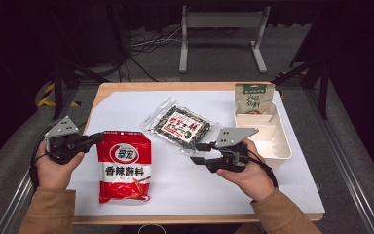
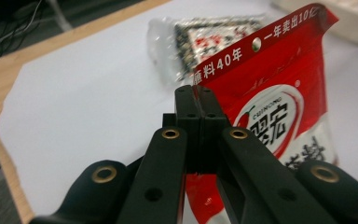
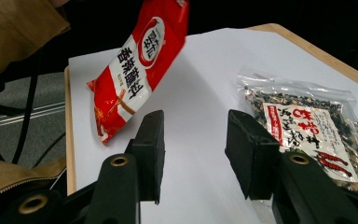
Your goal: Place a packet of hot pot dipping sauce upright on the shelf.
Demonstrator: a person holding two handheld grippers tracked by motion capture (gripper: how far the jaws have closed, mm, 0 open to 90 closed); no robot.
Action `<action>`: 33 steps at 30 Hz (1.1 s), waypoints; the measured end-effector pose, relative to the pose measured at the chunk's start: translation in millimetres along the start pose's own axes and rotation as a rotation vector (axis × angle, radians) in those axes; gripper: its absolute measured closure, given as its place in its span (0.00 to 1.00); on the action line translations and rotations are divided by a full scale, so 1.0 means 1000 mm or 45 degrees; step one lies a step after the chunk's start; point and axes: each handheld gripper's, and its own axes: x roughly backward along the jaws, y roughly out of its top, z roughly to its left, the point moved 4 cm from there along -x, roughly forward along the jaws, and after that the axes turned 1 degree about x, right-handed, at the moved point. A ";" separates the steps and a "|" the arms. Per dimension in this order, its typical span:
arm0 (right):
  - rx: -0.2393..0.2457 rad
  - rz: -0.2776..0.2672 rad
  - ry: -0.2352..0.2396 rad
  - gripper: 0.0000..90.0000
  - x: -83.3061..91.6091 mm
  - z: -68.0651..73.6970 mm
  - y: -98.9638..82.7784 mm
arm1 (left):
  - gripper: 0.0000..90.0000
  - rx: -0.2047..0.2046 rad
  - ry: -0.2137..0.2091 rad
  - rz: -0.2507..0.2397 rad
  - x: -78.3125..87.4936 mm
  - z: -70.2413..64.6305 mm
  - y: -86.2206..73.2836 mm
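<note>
A red seasoning packet (image 1: 124,165) with a white label lies at the left of the white sheet (image 1: 190,185). My left gripper (image 1: 97,138) is shut on its top left corner. In the left gripper view the closed jaws (image 2: 196,93) pinch the packet's edge (image 2: 279,93). In the right gripper view the packet (image 3: 140,70) hangs tilted, its lower end on the sheet. A clear bag of dark dried mix (image 1: 181,124) lies mid-table. My right gripper (image 1: 197,152) hovers open just in front of it, with nothing between its pads (image 3: 193,135); the bag (image 3: 307,130) lies to their right.
A white divided tray (image 1: 287,146) stands at the right side of the table, with a green pouch (image 1: 254,97) propped at its far end. The wooden table edge (image 1: 175,86) borders the sheet. A metal stand and cables lie on the floor beyond.
</note>
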 end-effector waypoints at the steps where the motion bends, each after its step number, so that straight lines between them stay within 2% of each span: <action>1: 0.006 -0.003 0.006 0.64 -0.002 0.001 0.002 | 1.00 -0.012 -0.032 -0.029 0.005 -0.005 0.003; 4: 0.010 -0.014 0.016 0.63 -0.004 0.002 0.004 | 1.00 -0.074 -0.103 -0.092 0.020 -0.021 0.012; 7: 0.018 -0.019 0.028 0.63 -0.004 0.004 0.005 | 1.00 -0.133 -0.150 -0.129 0.030 -0.033 0.018; 16: -0.002 -0.037 0.007 0.62 0.001 0.001 0.003 | 1.00 -0.205 -0.243 -0.170 0.031 -0.050 0.029; 22: -0.008 -0.041 -0.004 0.60 -0.002 -0.001 0.002 | 1.00 -0.247 -0.253 -0.187 0.032 -0.063 0.037; 26: 0.007 -0.036 -0.004 0.57 -0.006 0.000 0.003 | 1.00 -0.269 -0.278 -0.210 0.034 -0.069 0.040; 30: 0.017 -0.005 0.032 0.52 -0.014 0.004 0.002 | 1.00 -0.281 -0.327 -0.232 0.035 -0.075 0.043; 33: 0.034 0.035 0.048 0.50 -0.021 0.007 -0.001 | 1.00 -0.293 -0.383 -0.237 0.034 -0.081 0.045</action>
